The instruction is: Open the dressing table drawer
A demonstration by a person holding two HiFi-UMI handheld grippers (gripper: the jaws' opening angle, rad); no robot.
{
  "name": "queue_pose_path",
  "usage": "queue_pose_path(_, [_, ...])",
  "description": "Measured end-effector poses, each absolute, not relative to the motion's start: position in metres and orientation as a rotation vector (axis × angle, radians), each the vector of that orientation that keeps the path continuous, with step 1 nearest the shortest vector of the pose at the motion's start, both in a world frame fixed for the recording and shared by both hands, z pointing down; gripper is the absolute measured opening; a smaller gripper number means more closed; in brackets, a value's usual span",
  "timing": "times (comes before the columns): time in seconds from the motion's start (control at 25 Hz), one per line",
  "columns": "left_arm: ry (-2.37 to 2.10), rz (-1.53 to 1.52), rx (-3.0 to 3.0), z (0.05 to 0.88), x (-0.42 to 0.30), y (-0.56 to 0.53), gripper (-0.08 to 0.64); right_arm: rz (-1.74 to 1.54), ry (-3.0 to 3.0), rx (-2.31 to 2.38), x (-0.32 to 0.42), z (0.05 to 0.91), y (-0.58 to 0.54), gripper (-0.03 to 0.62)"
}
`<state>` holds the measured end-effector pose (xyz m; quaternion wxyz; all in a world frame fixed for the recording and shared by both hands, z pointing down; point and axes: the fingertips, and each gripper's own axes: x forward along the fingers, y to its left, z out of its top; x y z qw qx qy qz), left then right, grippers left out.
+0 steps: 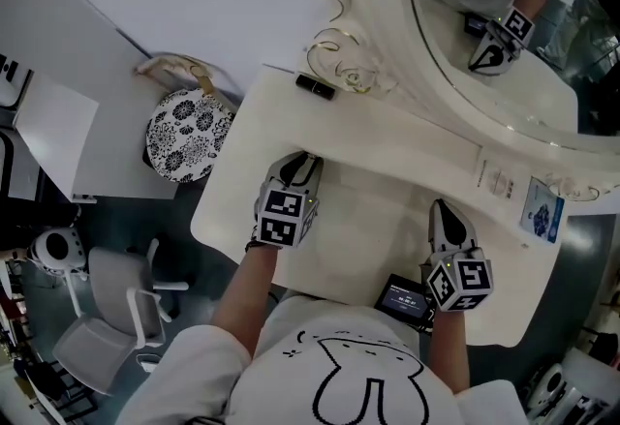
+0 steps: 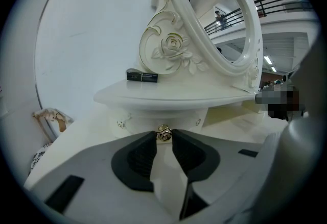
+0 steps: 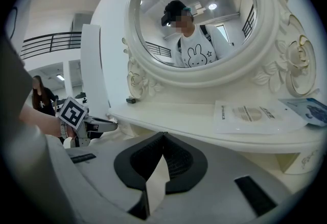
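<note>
A: Nearest first: what does the left gripper (image 2: 163, 139) have?

B: Its jaws are clamped on the small gold knob (image 2: 163, 132), pinching it only at their very tips. The knob sits at the middle of the drawer (image 2: 148, 117) front, just under the lip of the tabletop (image 2: 168, 96). The drawer looks closed.

A: And the right gripper (image 3: 163, 136)?

B: Its jaws are together with nothing between them. It hangs off to the right, apart from the drawer.

A: How will the drawer handle?

B: The knob looks like round, polished metal, so probably slippery, and a tip-only pinch could slide off. The drawer seems to be stiff painted wood, likely light, though it may stick. Only 1 knob shows, so a straight pull toward the person suits it, without twisting.

A: Anything farther back to mind?

B: A black tube (image 2: 142, 76) lies on the tabletop beside the carved base of the mirror (image 2: 214, 19). A jerk could shake both.
</note>
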<state>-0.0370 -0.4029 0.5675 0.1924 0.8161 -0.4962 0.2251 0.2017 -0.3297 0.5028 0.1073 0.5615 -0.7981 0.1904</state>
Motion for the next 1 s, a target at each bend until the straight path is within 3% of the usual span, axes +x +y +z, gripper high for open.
queue_pose_path(1.0, [-1.368, 0.611, 2.271, 0.567, -0.043, -0.391, 0.126, 0.567, -2.356, 1.703, 0.195, 0.493, -0.305, 0.012])
